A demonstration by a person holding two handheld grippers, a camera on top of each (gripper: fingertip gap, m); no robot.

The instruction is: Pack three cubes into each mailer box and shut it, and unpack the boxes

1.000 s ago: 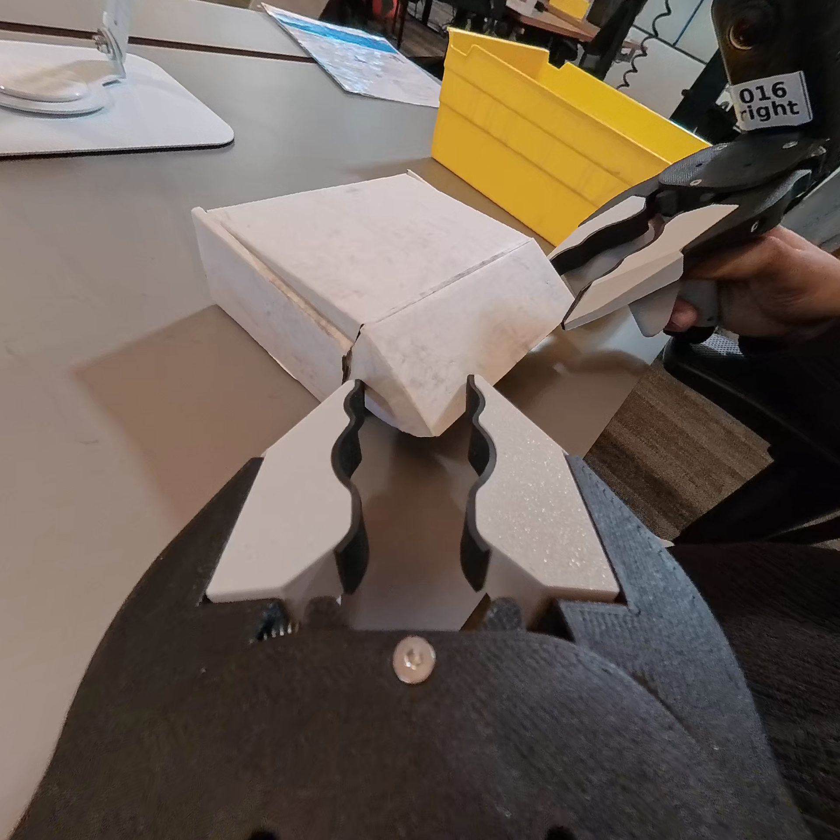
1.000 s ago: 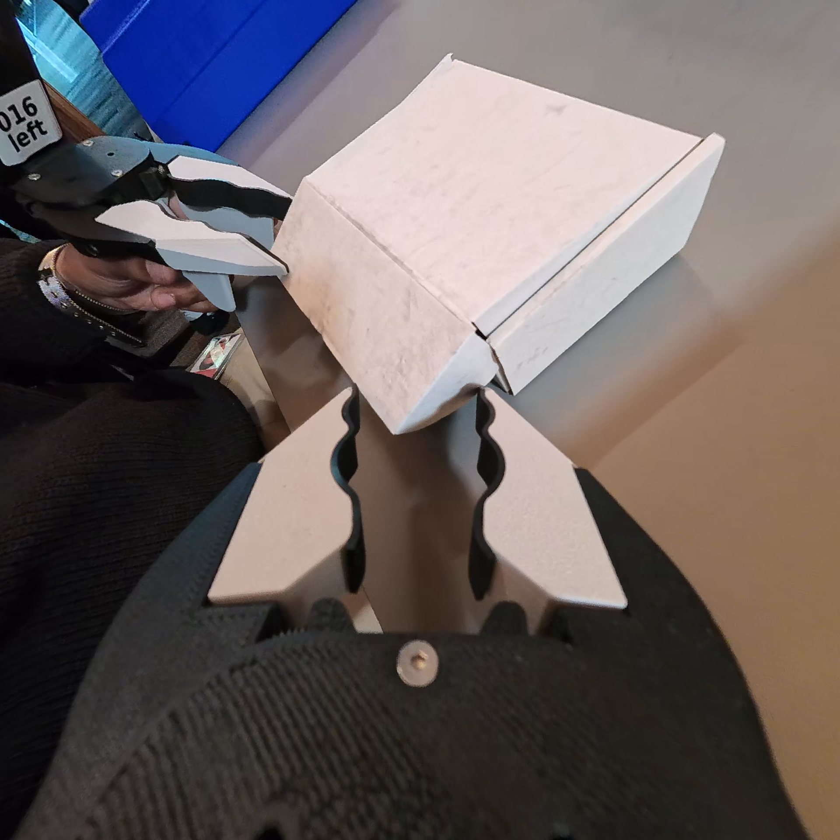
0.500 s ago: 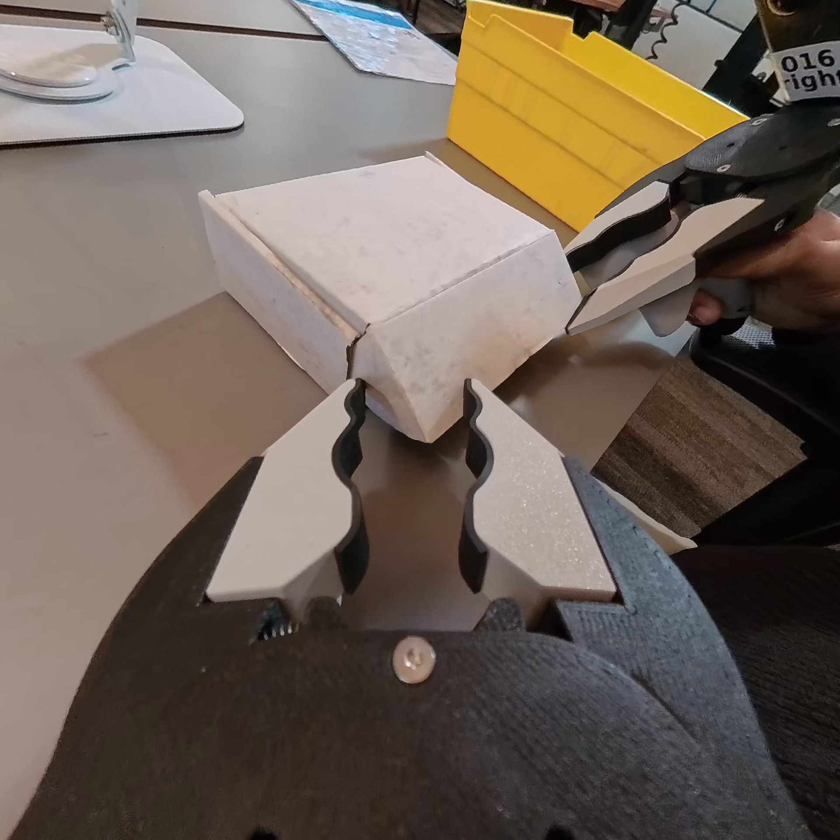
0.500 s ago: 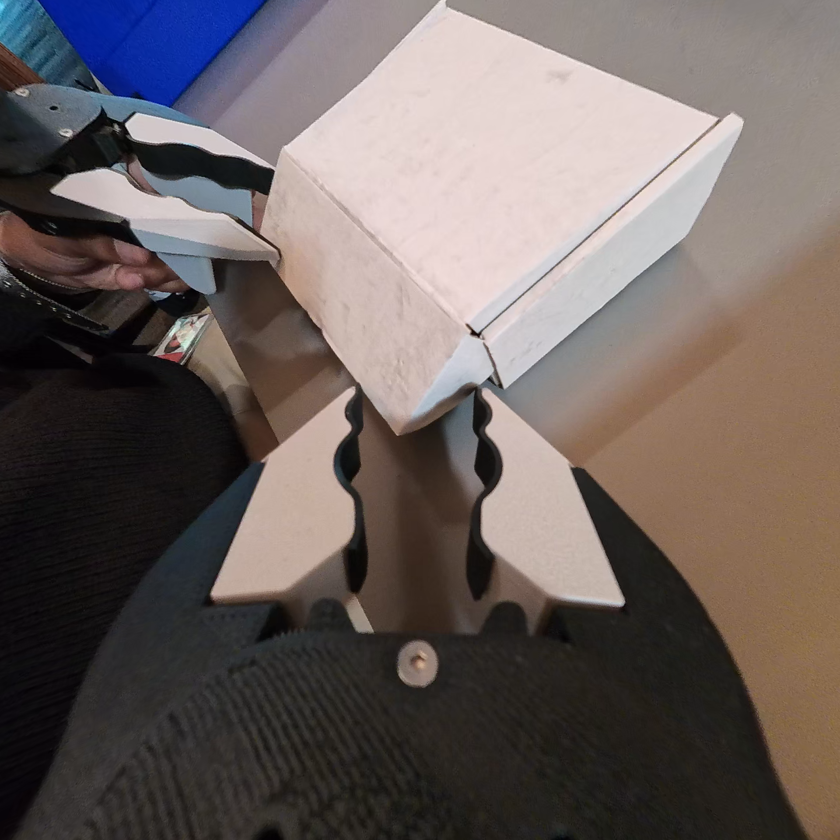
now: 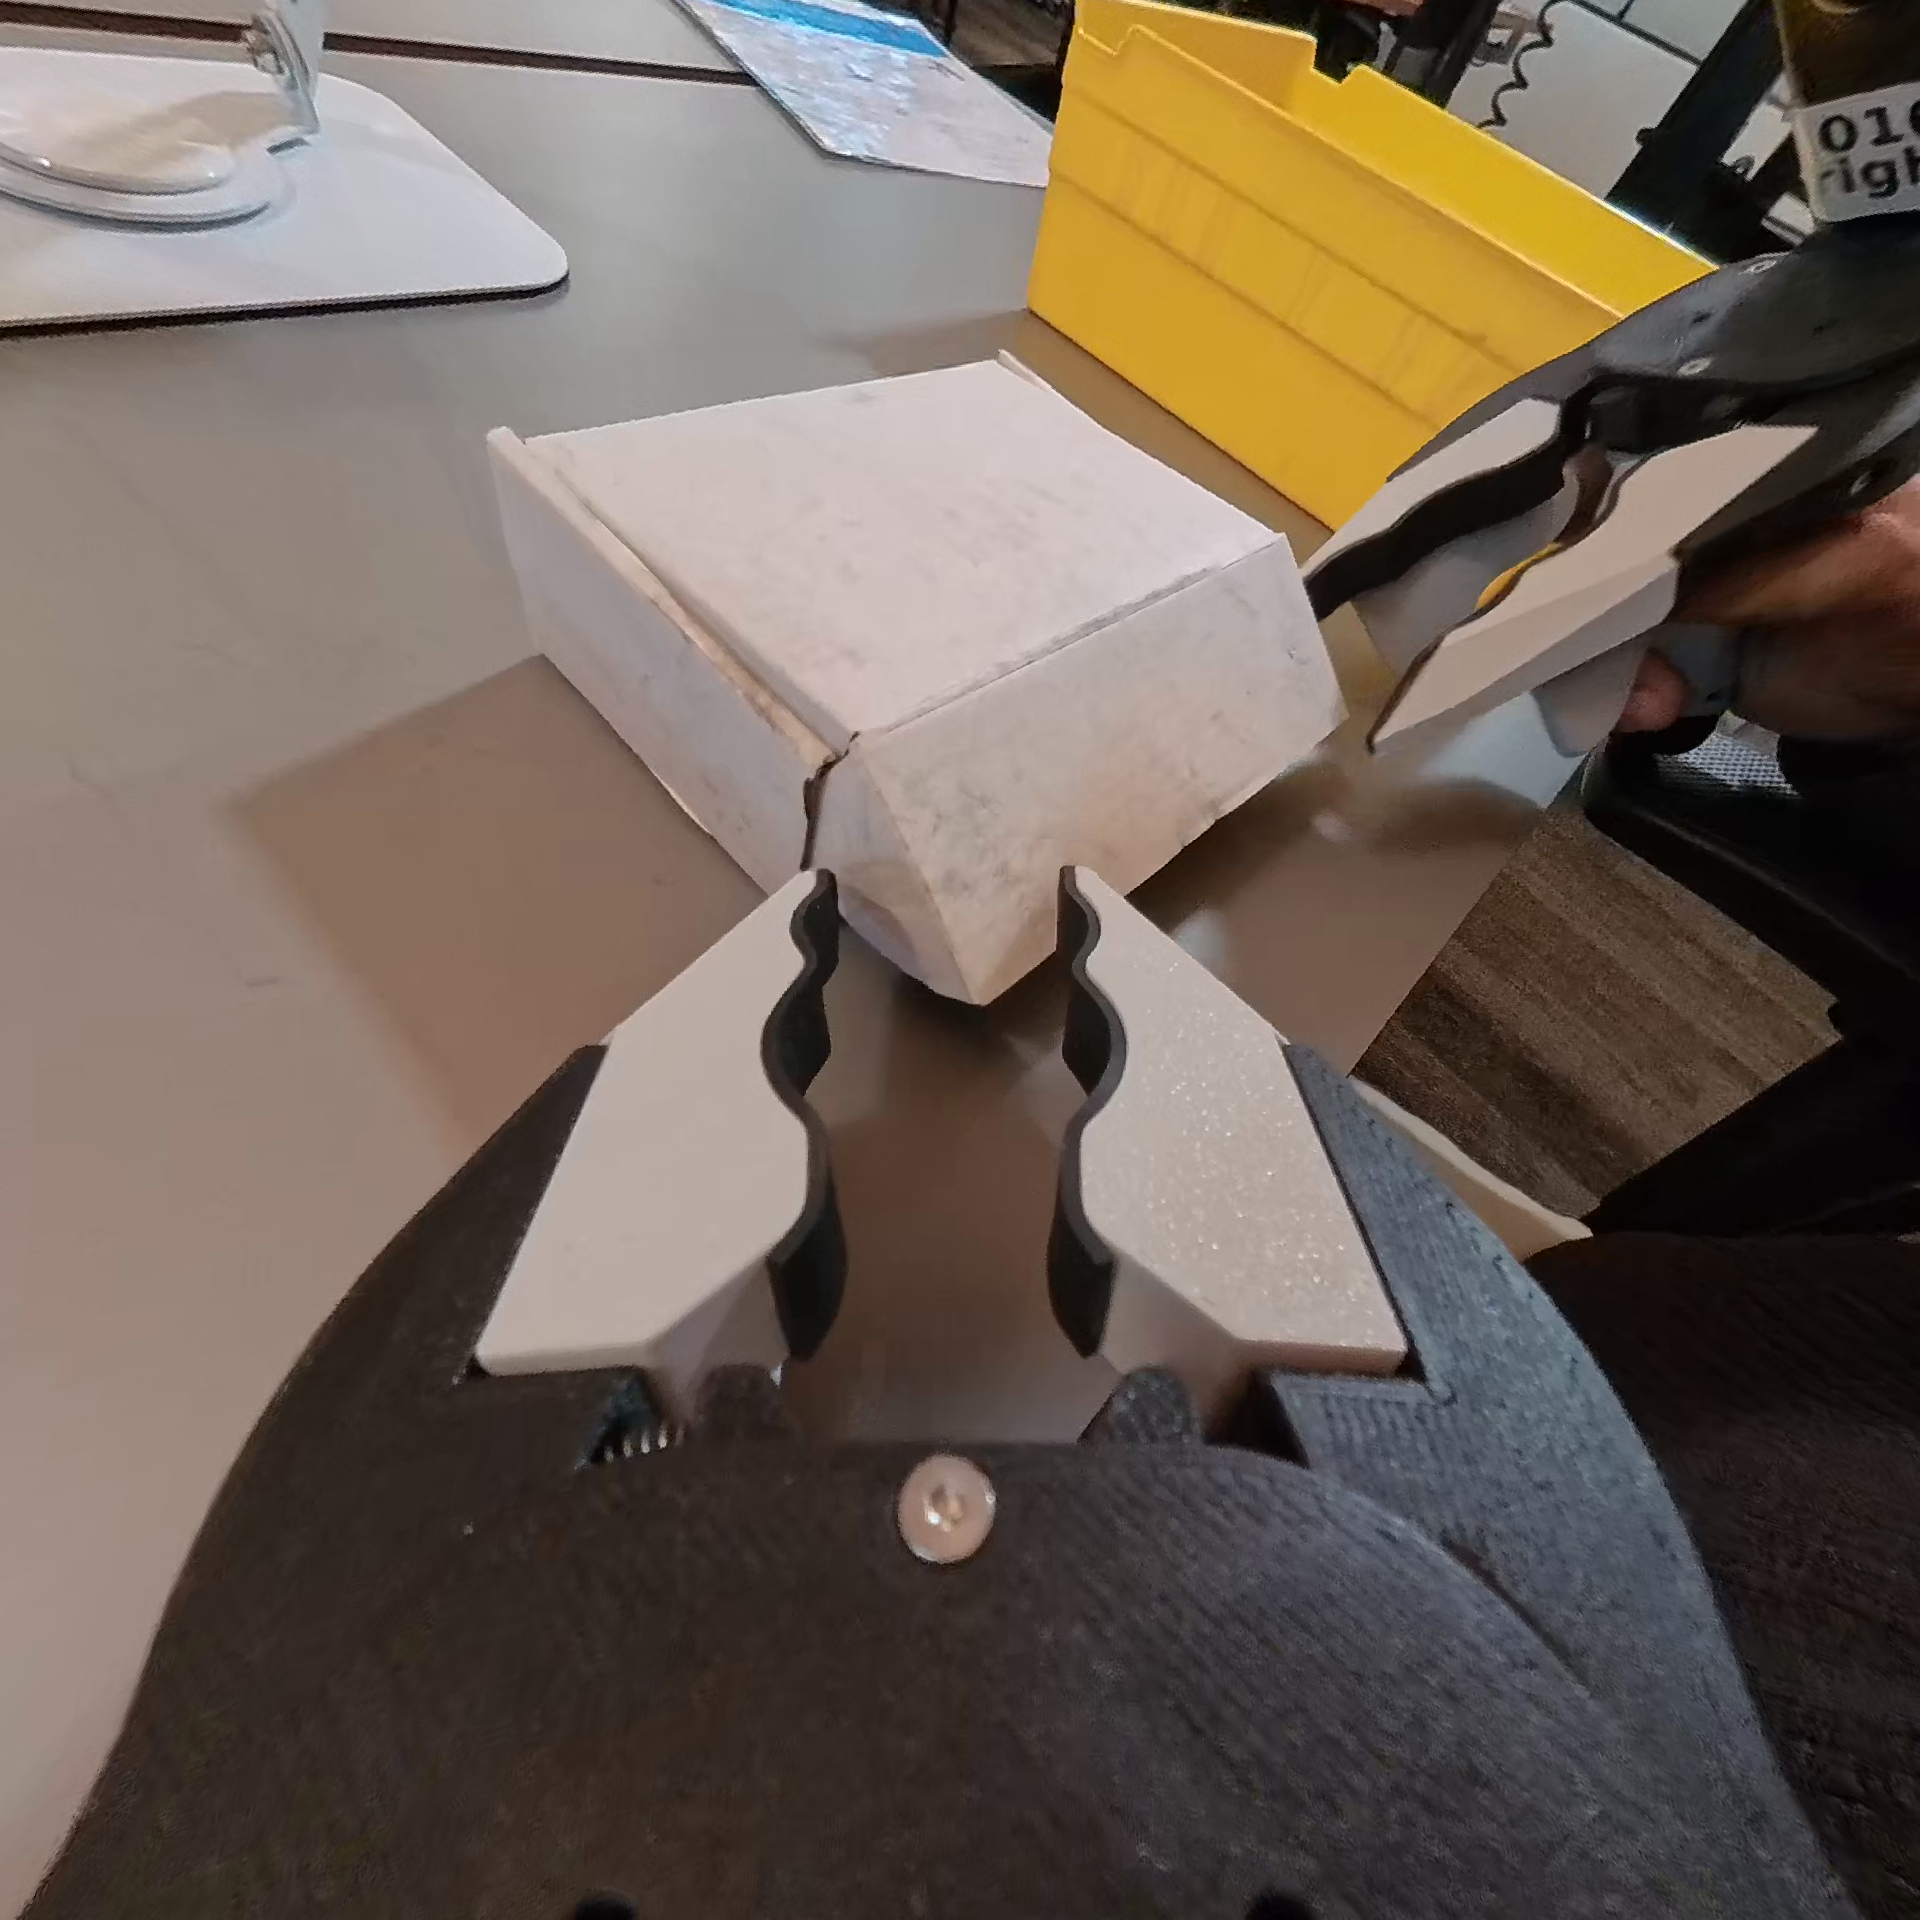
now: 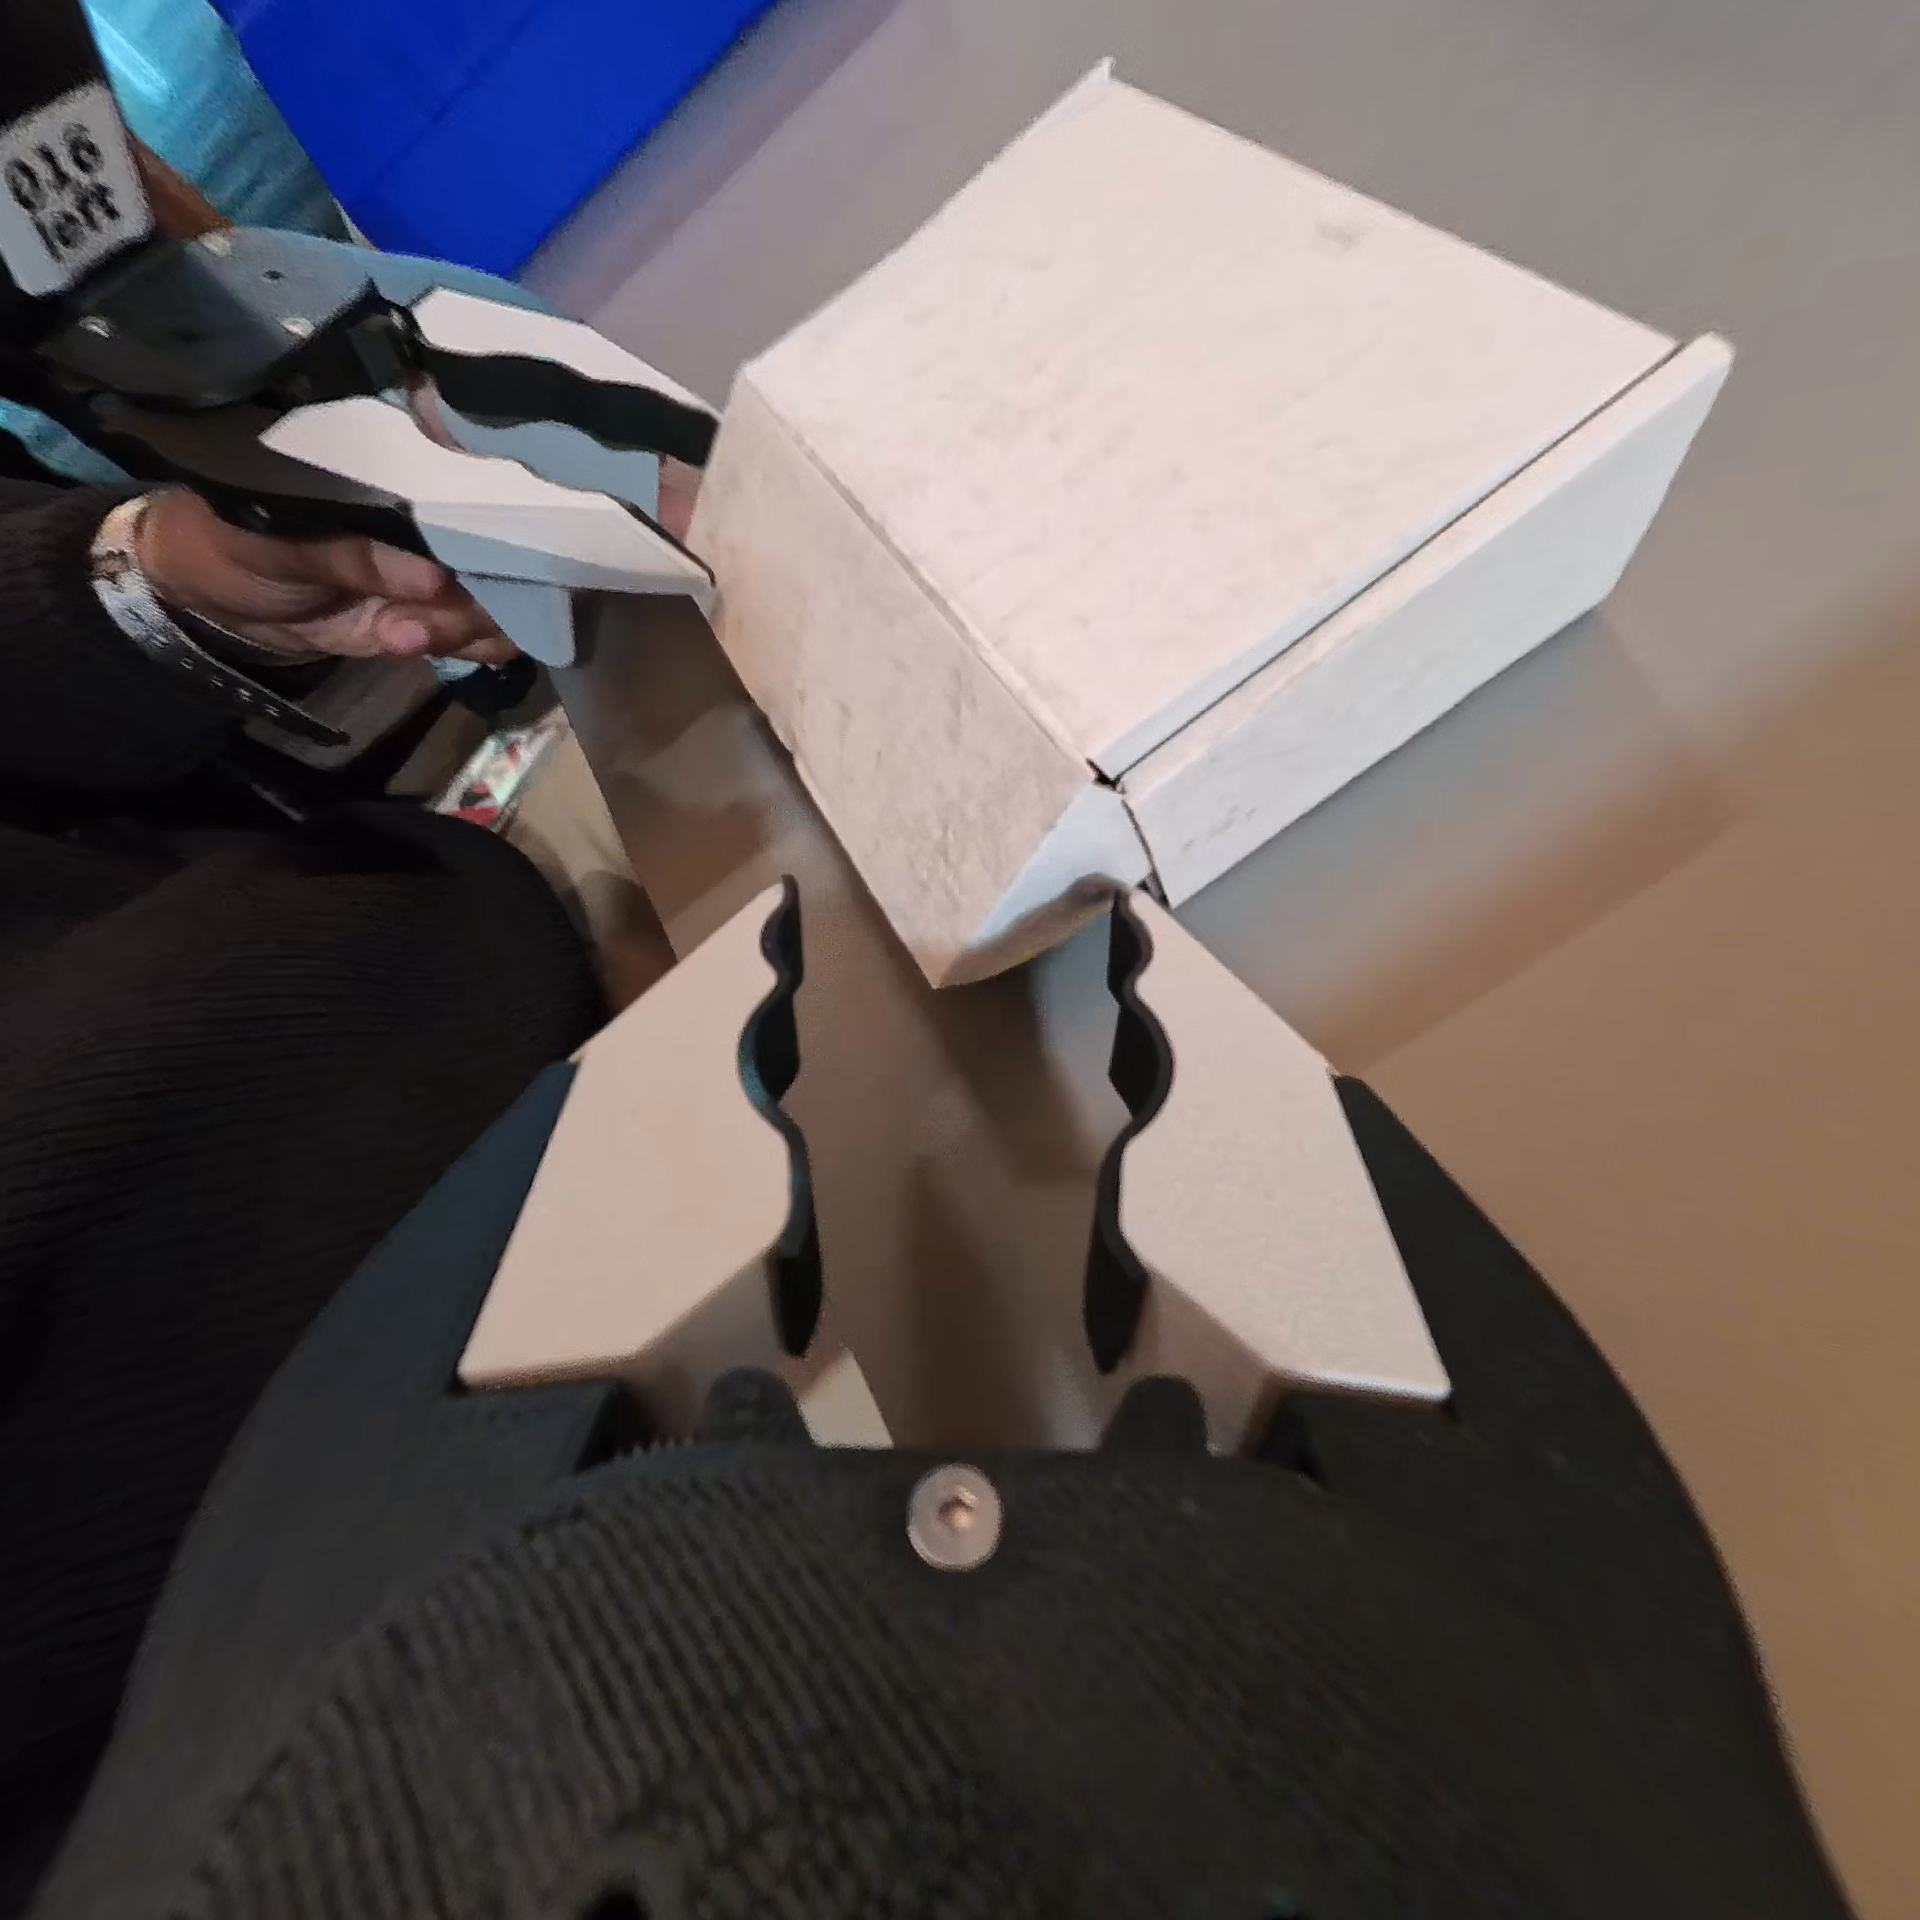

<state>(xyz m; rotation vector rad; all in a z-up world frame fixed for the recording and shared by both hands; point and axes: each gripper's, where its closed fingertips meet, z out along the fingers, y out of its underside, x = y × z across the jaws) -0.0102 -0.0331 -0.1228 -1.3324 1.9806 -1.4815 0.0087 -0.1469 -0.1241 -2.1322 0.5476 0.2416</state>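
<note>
White cardboard box (image 5: 894,623) is sitting shut on the bench (image 5: 260,831) near its front edge, front flap angled out. Both grippers, left (image 5: 945,904) and right (image 6: 951,914), are flanking its near corners, fingers parted and holding nothing, probably to work that flap.

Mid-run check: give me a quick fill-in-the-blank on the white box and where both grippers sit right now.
1. The mailer box has its lid ____.
2. Both the left gripper and the right gripper have their jaws ____.
3. The bin behind the box in the left wrist view is coloured ____.
4. Each gripper faces a front ____ of the box.

Missing words: closed; open; yellow; corner
</note>
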